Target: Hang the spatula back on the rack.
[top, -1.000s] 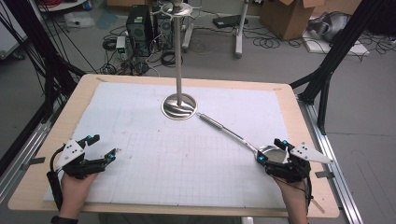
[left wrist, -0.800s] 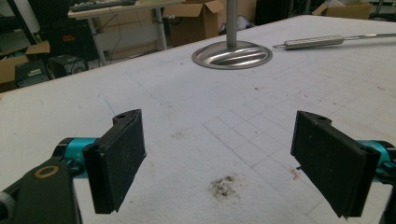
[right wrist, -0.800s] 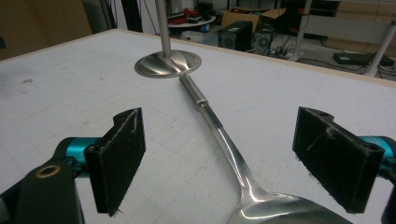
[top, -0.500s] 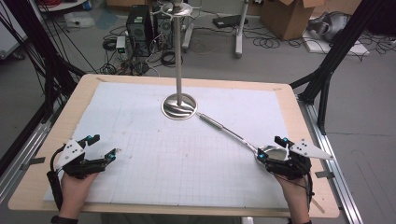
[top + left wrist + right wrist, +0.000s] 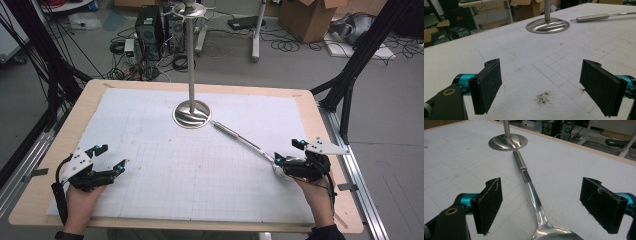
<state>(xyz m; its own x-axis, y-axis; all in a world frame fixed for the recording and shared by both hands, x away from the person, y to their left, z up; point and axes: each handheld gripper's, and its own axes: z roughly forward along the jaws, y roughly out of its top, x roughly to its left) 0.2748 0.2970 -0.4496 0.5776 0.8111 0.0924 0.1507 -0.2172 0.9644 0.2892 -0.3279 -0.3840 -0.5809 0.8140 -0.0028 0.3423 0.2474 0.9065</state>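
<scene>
steel ladle [image 5: 245, 141] | flat on mat | handle twd stand base [image 5: 192, 115]

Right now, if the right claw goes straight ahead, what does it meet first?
The ladle: its bowl already lies between the open right claw jaws, handle running ahead to the stand base. Height above it is unclear.

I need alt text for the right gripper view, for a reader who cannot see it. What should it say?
The right gripper has its two black jaws wide open on either side of a steel ladle lying on the white gridded mat. The ladle's handle runs away toward the round base of a metal stand.
</scene>
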